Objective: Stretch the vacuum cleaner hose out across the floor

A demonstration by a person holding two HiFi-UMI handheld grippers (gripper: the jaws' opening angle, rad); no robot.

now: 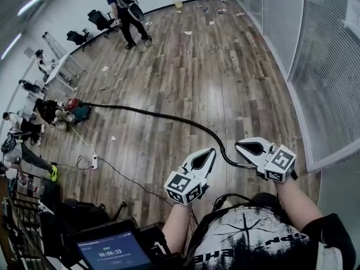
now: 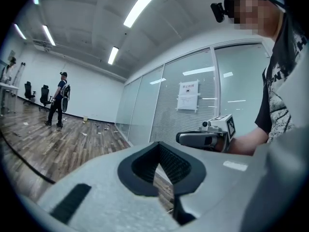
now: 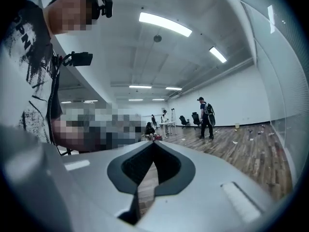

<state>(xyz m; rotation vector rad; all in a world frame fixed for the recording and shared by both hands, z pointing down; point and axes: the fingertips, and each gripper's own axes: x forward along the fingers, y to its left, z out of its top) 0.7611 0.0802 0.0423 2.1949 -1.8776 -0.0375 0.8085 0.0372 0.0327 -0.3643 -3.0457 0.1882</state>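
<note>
Hose lies stretched across floor, seemingly reaching the vacuum.

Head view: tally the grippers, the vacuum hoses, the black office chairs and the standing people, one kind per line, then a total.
White two-jaw grippers: 2, the left gripper and the right gripper
Long black vacuum hose: 1
Black office chairs: 2
Standing person with a backpack: 1
Total: 6
</note>
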